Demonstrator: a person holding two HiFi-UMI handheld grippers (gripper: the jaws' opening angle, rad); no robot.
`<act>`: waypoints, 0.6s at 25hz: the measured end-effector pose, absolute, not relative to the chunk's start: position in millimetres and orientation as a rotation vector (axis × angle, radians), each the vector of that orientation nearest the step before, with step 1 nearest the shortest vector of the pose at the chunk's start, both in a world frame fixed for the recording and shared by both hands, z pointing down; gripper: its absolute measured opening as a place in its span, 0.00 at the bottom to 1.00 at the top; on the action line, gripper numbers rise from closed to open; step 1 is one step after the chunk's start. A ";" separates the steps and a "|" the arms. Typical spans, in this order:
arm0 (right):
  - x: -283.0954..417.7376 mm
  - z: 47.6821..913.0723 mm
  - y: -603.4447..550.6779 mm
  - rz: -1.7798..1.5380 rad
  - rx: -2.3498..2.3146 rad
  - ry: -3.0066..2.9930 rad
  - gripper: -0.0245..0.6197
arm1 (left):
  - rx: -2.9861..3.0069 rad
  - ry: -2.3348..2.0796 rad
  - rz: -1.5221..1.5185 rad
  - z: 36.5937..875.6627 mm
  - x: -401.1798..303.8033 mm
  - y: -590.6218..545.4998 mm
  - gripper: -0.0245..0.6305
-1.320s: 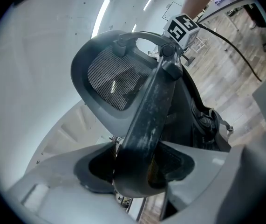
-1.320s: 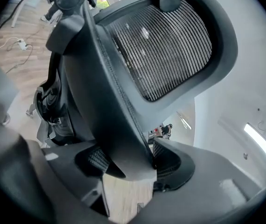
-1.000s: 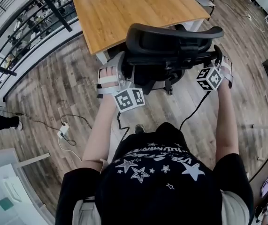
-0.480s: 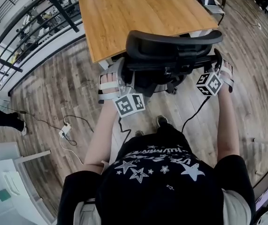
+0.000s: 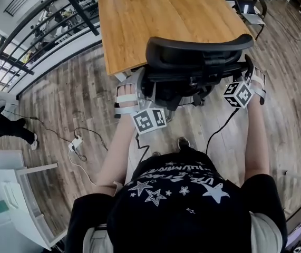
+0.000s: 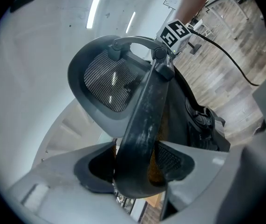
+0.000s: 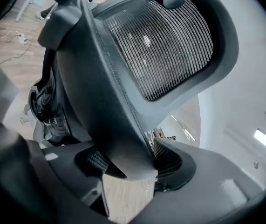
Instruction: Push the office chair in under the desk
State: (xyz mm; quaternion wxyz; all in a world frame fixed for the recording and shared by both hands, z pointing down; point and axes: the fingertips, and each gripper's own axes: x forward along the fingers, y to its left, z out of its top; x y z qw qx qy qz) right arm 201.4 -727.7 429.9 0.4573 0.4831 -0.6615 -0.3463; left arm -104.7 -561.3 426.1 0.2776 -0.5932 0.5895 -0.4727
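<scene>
Office chair, black with a mesh back, stands on the plank floor at the near edge of the wooden desk, with its backrest toward the person. The left gripper clamps the backrest's left side rail between both pads. The right gripper clamps the right side rail likewise. The mesh headrest shows above each grip in both gripper views.

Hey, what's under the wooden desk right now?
The light wooden desk top covers the space beneath. Only a white support shows at its near edge; the black mesh office chair hides whether its seat is under.
</scene>
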 end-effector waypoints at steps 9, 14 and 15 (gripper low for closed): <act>194.4 434.4 -748.2 -0.907 1.169 -1.664 0.45 | -1.549 1.640 -1.299 431.2 -106.6 -572.0 0.43; 190.3 433.8 -752.6 -0.935 1.159 -1.675 0.45 | -1.515 1.659 -1.324 431.7 -109.5 -573.9 0.43; 189.5 434.6 -753.5 -0.942 1.156 -1.678 0.45 | -1.509 1.664 -1.329 432.5 -110.1 -574.5 0.43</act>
